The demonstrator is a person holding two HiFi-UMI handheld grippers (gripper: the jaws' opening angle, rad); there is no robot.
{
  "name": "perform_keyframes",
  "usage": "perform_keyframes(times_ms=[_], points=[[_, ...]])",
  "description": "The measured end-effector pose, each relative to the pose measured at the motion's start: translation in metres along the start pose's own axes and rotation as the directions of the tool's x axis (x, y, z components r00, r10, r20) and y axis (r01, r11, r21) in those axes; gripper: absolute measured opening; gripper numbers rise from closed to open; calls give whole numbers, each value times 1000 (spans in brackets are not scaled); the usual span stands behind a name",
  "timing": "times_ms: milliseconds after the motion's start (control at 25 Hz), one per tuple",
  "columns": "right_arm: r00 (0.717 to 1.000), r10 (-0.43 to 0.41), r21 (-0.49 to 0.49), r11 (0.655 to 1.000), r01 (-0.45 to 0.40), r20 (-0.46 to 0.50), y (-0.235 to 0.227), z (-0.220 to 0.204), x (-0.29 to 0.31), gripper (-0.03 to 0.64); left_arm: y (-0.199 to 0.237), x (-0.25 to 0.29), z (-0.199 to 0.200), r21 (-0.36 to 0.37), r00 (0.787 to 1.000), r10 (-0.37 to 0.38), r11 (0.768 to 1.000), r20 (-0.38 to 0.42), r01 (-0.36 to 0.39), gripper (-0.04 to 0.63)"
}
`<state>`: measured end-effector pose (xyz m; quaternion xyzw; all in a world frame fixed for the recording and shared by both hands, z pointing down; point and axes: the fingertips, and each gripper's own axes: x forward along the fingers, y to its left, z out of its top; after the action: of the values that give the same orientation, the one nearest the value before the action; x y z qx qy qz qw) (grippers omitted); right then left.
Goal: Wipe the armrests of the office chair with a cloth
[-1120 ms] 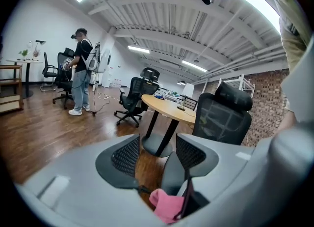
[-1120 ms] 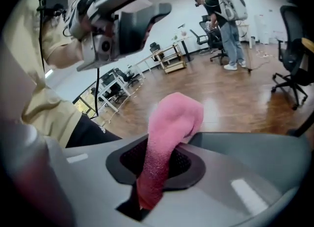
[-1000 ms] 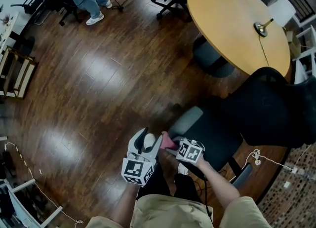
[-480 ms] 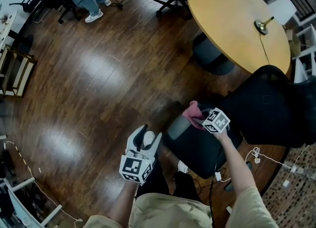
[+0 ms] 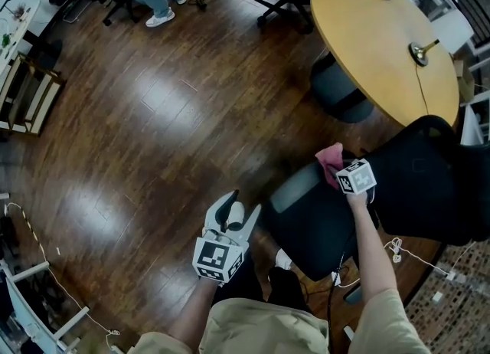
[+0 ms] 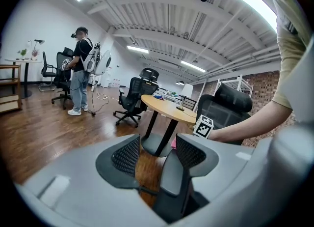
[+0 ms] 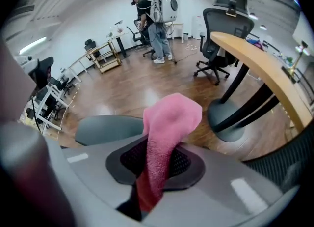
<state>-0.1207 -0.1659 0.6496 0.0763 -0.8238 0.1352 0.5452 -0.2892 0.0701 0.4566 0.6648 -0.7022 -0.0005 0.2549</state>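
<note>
The cloth [image 5: 331,158], pink, is pinched in my right gripper [image 5: 339,168]. That arm reaches far out over the office chair [image 5: 314,226], at the far end of its grey armrest [image 5: 294,187]. My left gripper [image 5: 239,214] hangs near me above the floor [image 5: 153,138], jaws apart, gripping nothing.

No words, numbers, brand names or signs can be read anywhere in these views. The only printed marks are black-and-white square code patterns on the left marker cube [image 5: 217,259] and the right marker cube [image 5: 357,177]. They carry no letters or digits.
</note>
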Motion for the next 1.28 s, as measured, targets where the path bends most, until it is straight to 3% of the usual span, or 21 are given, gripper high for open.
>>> perform_keyframes(times_ms=[80,200,400,560,640,760,840,1040,1280], points=[[999,22,-20,1000,-21,30,7,22,0,67,0,-2,1,-7,1000,3,1000,8,-3,212],[993,112,-135,985,-105,45,40,68,2,67,3,-8,-1,-28,1000,20,999,14,-19,212],[978,123,-328,929,-174,-171,76,86,45,69,18,-19,2,-52,997,68,996,38,-66,212],[918,183,-327,895,-304,-352,115,57,76,74,30,-29,5,-75,992,111,992,67,-106,212],[892,196,-371,857,-358,-408,140,52,82,74,37,-36,5,-90,987,138,987,81,-130,210],[845,269,-389,795,-465,-462,185,47,85,74,44,-46,1,-94,982,170,982,81,-162,211],[829,311,-376,778,-503,-464,209,41,86,74,46,-51,-2,-97,980,185,980,80,-177,211],[833,362,-370,769,-521,-419,247,32,84,74,46,-63,-5,-102,971,217,973,97,-208,212],[839,318,-458,724,-516,-442,281,17,83,74,41,-75,-10,-126,957,270,958,104,-256,212]])
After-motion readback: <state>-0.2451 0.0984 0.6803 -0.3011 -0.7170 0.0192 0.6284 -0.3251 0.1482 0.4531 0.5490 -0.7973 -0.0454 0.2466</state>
